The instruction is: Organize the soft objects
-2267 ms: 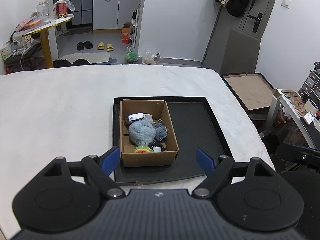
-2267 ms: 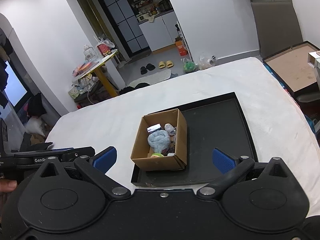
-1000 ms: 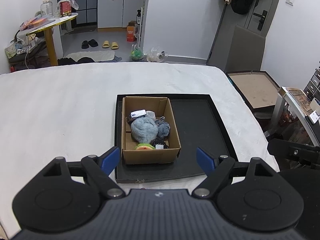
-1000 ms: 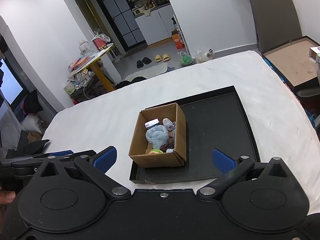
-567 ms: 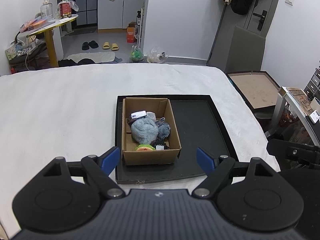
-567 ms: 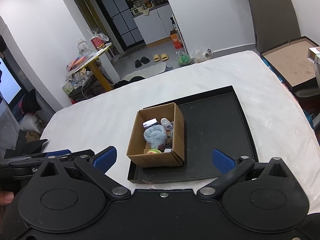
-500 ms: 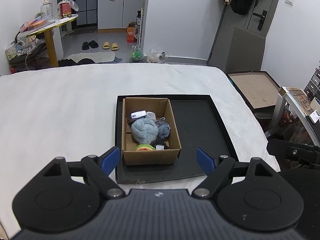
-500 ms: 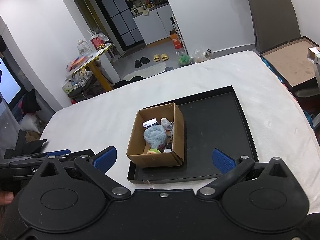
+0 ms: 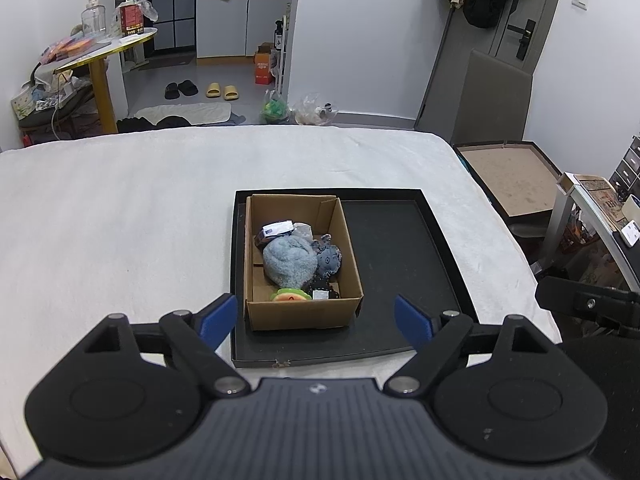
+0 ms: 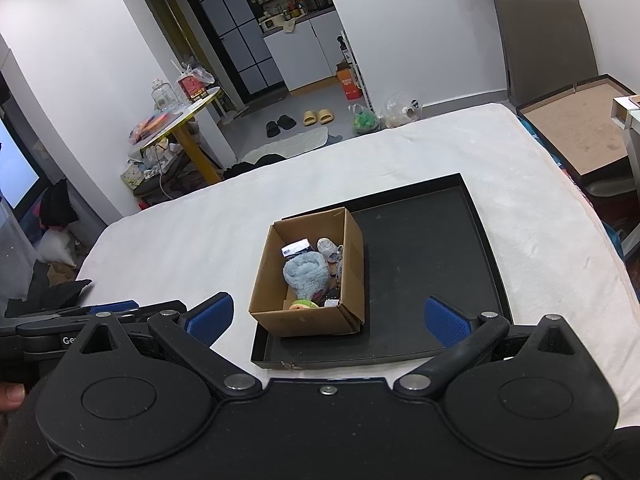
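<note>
A brown cardboard box (image 9: 300, 312) stands in the left half of a black tray (image 9: 400, 256) on a white-covered bed. In it lie a fluffy blue-grey soft toy (image 9: 290, 261), a dark grey plush (image 9: 329, 258), a green and orange soft piece (image 9: 291, 295) and a small labelled packet (image 9: 276, 230). The box (image 10: 308, 322), the tray (image 10: 424, 264) and the blue toy (image 10: 306, 274) also show in the right wrist view. My left gripper (image 9: 316, 322) is open and empty, above the tray's near edge. My right gripper (image 10: 328, 320) is open and empty, near the box's front.
The white bed cover (image 9: 112, 216) stretches wide to the left of the tray. A shallow brown-lined box (image 9: 508, 176) lies off the bed's right side. A yellow-legged round table (image 9: 104, 52) with clutter stands at the far left. The left gripper's body (image 10: 80, 320) shows at the lower left of the right wrist view.
Both grippers have drawn back and risen slightly, so the box and tray sit a little farther off. Both have stayed open and the box contents have not moved.
</note>
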A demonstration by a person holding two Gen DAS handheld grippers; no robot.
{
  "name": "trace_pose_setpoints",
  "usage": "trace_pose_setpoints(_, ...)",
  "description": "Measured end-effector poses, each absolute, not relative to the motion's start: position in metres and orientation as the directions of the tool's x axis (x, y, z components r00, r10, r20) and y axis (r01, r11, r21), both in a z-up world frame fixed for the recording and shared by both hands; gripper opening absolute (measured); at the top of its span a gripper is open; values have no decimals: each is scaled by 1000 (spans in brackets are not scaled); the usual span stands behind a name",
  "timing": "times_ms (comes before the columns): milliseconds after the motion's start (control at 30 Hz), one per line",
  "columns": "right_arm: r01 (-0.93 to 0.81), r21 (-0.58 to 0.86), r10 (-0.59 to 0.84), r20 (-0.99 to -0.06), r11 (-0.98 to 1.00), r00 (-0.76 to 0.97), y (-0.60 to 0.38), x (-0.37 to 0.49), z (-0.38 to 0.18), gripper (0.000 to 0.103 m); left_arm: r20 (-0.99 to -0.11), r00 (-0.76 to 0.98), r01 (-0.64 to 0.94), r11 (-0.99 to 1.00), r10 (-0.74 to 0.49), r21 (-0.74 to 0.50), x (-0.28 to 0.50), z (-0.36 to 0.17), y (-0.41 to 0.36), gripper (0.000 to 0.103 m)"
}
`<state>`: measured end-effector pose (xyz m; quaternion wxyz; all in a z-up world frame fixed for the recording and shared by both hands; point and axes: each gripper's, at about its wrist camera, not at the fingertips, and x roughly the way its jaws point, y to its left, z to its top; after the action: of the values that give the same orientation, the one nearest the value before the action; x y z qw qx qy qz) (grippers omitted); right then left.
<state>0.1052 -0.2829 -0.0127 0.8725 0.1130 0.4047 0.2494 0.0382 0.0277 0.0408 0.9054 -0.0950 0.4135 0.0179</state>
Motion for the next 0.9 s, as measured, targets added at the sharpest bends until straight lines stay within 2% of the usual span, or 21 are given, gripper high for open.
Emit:
trace_pose_setpoints(667,-342,395,523,-651,852,551,-283,105,-12,103,-756,653,-101,986,-34,-131,40,41,24,87)
trace_pose_setpoints(800,-343,396,524,-651,852,550,-283,105,-12,103,-756,654,-101,987,-27,-122,40,41,23,92)
trace_pose_setpoints(900,-343,396,524,-651,852,550,-283,105,-12,103,-744,668,-103,987,-23,-122,38,43,23,92)
